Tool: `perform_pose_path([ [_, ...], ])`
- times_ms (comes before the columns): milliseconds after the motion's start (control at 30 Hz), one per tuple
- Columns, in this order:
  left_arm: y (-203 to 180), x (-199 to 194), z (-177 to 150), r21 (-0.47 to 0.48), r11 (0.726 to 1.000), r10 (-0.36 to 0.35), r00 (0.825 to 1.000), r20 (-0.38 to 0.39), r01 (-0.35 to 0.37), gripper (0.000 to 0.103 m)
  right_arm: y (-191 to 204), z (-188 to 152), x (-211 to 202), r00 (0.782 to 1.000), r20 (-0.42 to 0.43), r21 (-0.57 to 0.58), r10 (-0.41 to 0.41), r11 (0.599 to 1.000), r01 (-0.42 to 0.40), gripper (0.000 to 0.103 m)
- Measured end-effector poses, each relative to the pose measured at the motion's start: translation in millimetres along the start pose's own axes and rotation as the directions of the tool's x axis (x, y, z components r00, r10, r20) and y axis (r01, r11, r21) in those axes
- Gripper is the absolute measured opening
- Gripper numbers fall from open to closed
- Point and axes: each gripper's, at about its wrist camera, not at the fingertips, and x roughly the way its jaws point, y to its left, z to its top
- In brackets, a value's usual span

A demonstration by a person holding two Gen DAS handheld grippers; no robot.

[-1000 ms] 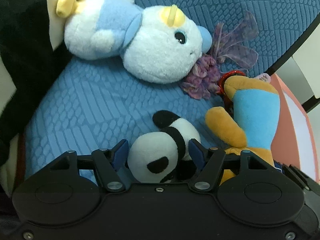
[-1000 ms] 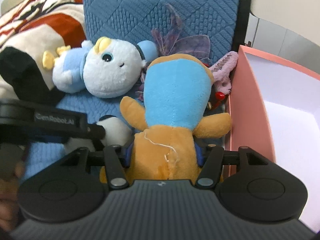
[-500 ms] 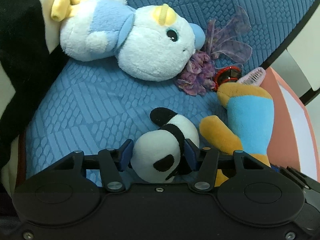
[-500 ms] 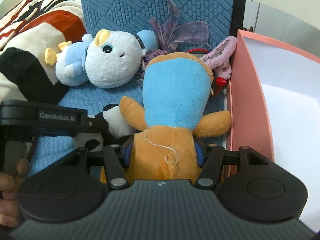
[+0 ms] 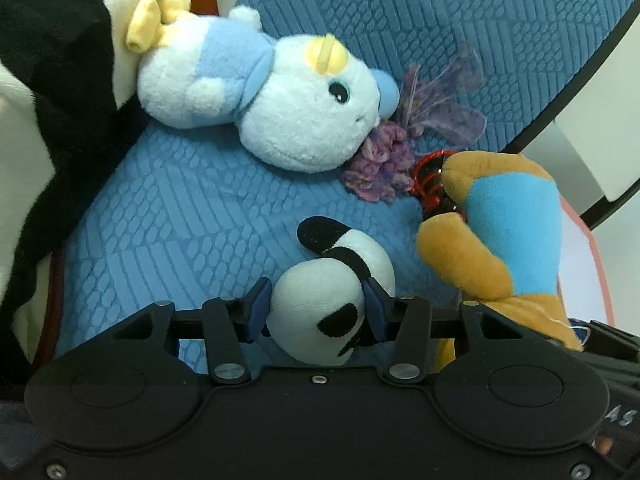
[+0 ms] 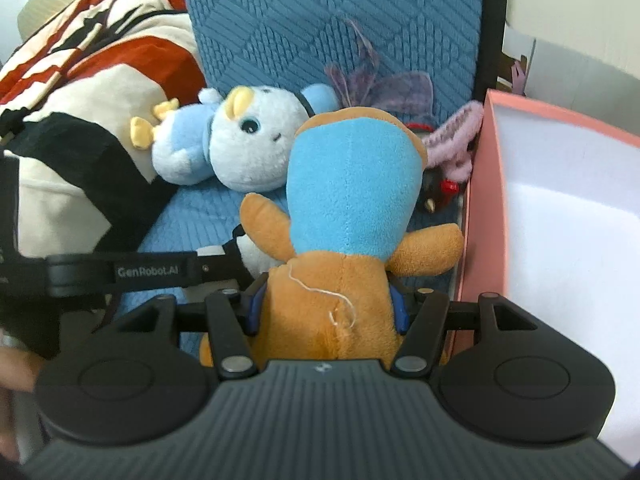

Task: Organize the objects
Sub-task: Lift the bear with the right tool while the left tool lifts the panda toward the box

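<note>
My left gripper (image 5: 316,310): jaws pinching the panda plush (image 5: 328,304) by its head, low over the blue quilted cushion (image 5: 192,216). My right gripper (image 6: 326,306): jaws clamped on the orange-and-blue plush (image 6: 352,208), just beside the pink box (image 6: 480,216). Box interior is white; the part I can see holds nothing. Blue-and-white plush (image 5: 280,104) lies further back on the cushion, touching a purple flower (image 5: 384,164). Pink fuzzy item (image 6: 452,140) leans against the box's outer wall.
</note>
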Motion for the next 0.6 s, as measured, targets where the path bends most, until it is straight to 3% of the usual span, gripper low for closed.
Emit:
perform_pose_path([
  [200,-0.9,-14.6,2.0,-0.053,0.997,-0.057,0.998,-0.003,0.057,0.046,-4.3,15.0,-26.5,1.0,0.023,-0.005,0.011,1.0,-0.011,0.06],
  [600,-47.9,-58.0,28.6,0.014,0.996,-0.092,0.994,0.054,0.091,0.046,-24.6,41.0,-77.2,0.997,0.077,-0.014,-0.002,1.0,0.004,0.06],
])
